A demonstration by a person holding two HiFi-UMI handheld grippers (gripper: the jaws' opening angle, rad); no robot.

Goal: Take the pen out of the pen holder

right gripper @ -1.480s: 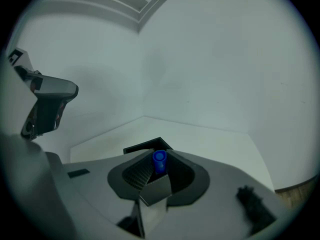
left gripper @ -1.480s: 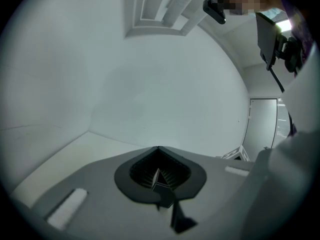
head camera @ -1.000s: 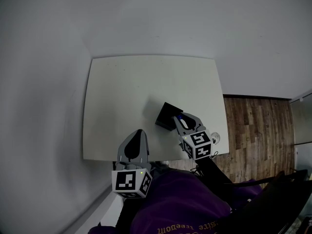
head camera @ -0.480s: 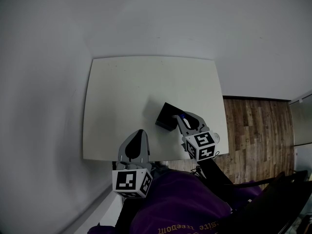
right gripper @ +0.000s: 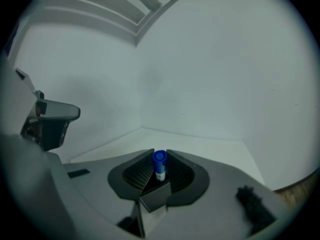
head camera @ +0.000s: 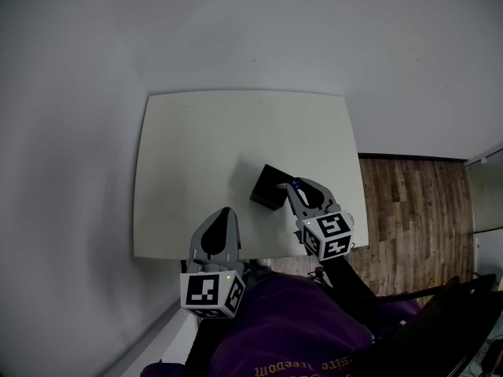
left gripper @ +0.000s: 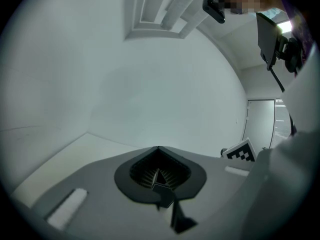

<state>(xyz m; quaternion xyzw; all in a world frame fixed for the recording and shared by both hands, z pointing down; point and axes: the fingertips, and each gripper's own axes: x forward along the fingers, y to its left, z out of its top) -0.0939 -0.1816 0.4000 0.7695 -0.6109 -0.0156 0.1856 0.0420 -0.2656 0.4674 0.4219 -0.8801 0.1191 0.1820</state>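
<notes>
Right gripper view: my right tool (right gripper: 159,154) has its jaws closed on the pen (right gripper: 159,164). The pen stands upright between the ribbed pads, its blue cap at the level of the jaw tips. Nothing else is in that grip.

Head view: right tool (head camera: 296,192) sits just beside the right edge of the black pen holder (head camera: 268,187). The pen's blue end (head camera: 295,185) shows at the jaw tips, next to the holder and not over its middle. I can't tell from here whether the lower end touches the holder. The right gripper view shows only bare table beyond the jaws.

Left tool (left gripper: 158,149): jaws together, nothing between them. In the head view it (head camera: 226,213) hangs at the near table edge, left of the holder and apart from it. Nothing lies between either tool and the holder.

Table (head camera: 204,148) is white and carries only the holder. It stands in a corner of pale walls. Wood floor (head camera: 409,203) runs along its right side. My purple sleeve (head camera: 291,328) fills the bottom of the head view.
</notes>
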